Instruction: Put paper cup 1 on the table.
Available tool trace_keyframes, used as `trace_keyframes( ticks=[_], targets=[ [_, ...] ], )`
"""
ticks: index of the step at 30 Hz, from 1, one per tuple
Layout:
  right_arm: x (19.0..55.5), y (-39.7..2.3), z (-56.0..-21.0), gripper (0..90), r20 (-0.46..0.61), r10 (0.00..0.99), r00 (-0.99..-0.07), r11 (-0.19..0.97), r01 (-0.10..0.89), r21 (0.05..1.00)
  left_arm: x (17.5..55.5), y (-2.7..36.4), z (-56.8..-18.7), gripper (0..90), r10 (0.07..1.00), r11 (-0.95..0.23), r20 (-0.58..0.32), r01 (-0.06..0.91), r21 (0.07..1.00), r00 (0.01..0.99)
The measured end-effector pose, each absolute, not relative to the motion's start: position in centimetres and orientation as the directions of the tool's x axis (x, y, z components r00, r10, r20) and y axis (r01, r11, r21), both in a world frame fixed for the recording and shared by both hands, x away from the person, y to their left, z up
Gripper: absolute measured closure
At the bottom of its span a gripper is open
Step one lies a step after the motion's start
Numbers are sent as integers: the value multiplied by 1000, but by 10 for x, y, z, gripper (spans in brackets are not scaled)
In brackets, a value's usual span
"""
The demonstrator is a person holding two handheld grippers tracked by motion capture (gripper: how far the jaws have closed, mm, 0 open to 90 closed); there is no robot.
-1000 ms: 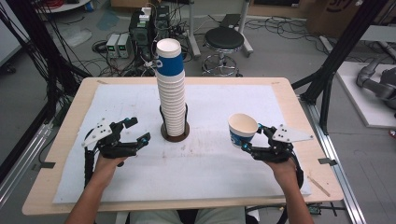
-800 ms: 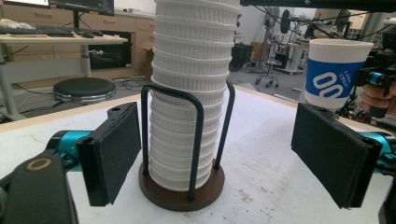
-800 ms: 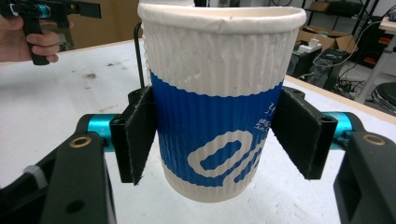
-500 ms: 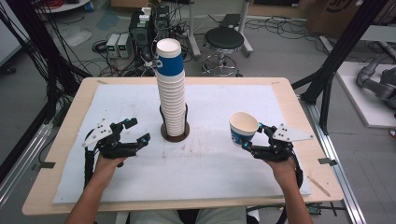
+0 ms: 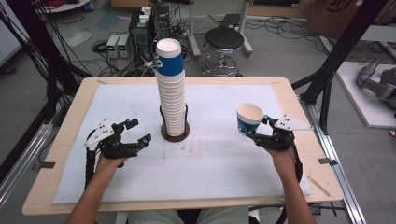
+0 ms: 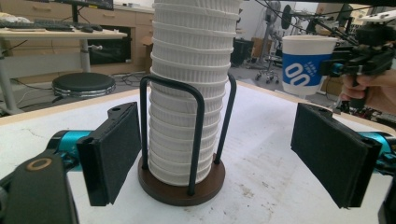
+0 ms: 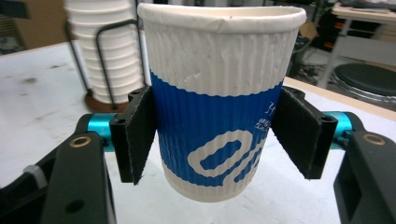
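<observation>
A tall stack of white ribbed paper cups (image 5: 171,88) (image 6: 191,88) (image 7: 105,51) stands in a black wire holder on a round brown base (image 5: 175,132) (image 6: 180,184) at the table's middle. Its top cup is blue and white. My right gripper (image 5: 254,133) (image 7: 217,133) is shut on a single blue-and-white paper cup (image 5: 248,118) (image 7: 219,102) (image 6: 306,60), held upright above the table at the right. My left gripper (image 5: 139,133) (image 6: 219,154) hovers open left of the stack, its jaws wide apart and pointing at the holder.
A white sheet (image 5: 210,163) covers the wooden table (image 5: 65,140). Beyond the far edge stand a black stool (image 5: 225,39), electronics boxes (image 5: 116,44) and cables on the floor. Black frame posts (image 5: 336,56) rise at both sides.
</observation>
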State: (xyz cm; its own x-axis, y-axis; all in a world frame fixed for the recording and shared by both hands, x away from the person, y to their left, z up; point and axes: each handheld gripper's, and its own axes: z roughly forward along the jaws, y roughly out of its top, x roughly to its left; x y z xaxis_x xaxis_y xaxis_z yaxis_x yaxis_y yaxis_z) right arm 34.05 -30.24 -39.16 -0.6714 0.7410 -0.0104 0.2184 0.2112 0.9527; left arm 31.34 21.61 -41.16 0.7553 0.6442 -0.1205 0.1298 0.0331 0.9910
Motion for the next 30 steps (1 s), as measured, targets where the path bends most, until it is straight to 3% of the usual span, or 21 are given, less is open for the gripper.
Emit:
trace_keyframes(
  ticks=[15,30],
  targets=[
    [385,-313,-420,327,57,852,-520,170,378,910,314,214,-414,161,641,24,-119,136,990,758],
    [389,-306,-439,321,4,866,-499,243,428,870,314,216,-415,163,645,24,-127,146,989,753]
  ],
)
